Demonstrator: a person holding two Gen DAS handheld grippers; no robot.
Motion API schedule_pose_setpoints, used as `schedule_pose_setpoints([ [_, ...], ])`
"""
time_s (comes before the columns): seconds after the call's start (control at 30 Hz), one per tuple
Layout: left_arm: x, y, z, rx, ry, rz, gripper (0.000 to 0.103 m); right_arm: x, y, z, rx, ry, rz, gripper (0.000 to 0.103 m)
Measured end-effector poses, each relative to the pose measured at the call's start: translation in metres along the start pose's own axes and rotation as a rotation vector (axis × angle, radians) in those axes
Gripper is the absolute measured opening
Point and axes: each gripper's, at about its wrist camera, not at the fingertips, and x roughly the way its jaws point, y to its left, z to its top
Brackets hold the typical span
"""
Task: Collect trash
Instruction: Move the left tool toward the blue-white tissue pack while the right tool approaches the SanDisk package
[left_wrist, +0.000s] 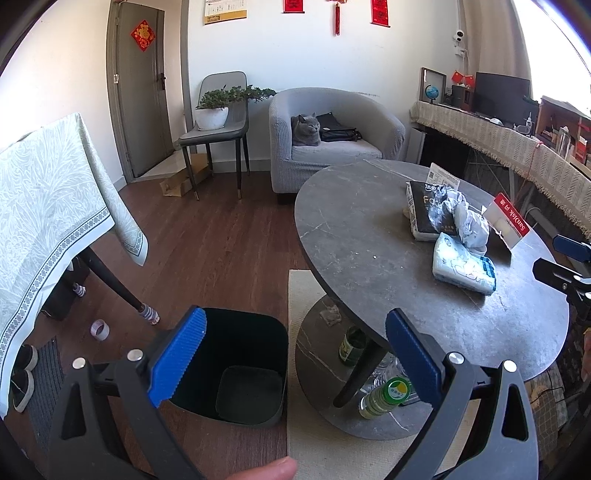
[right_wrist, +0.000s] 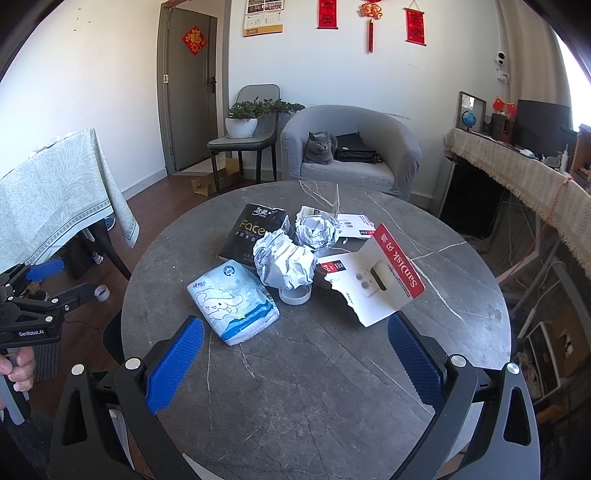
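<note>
A pile of trash lies on the round grey table (right_wrist: 424, 369): a blue-white tissue pack (right_wrist: 232, 301), two crumpled paper balls (right_wrist: 286, 262), a black tissue pack (right_wrist: 255, 232), a white lid (right_wrist: 294, 295) and a torn SanDisk card (right_wrist: 380, 275). The pile also shows in the left wrist view (left_wrist: 461, 229). A dark empty trash bin (left_wrist: 236, 365) stands on the floor left of the table. My left gripper (left_wrist: 295, 354) is open and empty above the bin and table edge. My right gripper (right_wrist: 295, 362) is open and empty above the table, short of the pile.
A cloth-covered table (left_wrist: 48, 206) stands at the left. Bottles (left_wrist: 384, 397) sit on the round table's lower shelf. A grey armchair with a cat (right_wrist: 319, 147), a chair with a potted plant (right_wrist: 243, 122) and a long sideboard (right_wrist: 524, 173) stand behind. A tape roll (left_wrist: 99, 328) lies on the floor.
</note>
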Motion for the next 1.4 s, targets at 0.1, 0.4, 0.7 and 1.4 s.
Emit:
schedule_pose_setpoints([
  [0.1,-0.002,-0.003,0.001,0.012,-0.005,-0.023,0.1,-0.001,-0.005,-0.001,0.011,-0.002,0.0,0.1],
  [0.4,-0.013,-0.023,0.004,0.059,-0.041,-0.153,0.1,-0.005,-0.022,-0.001,0.049,-0.008,0.007,0.1],
  [0.7,-0.006,-0.048,0.014,0.145,-0.032,-0.276,0.083,-0.003,-0.036,-0.001,0.067,-0.003,0.007,0.1],
  [1.4,0.055,-0.124,0.017,0.281,0.1,-0.432,0.082,0.013,-0.067,-0.003,0.083,0.042,0.034,0.1],
])
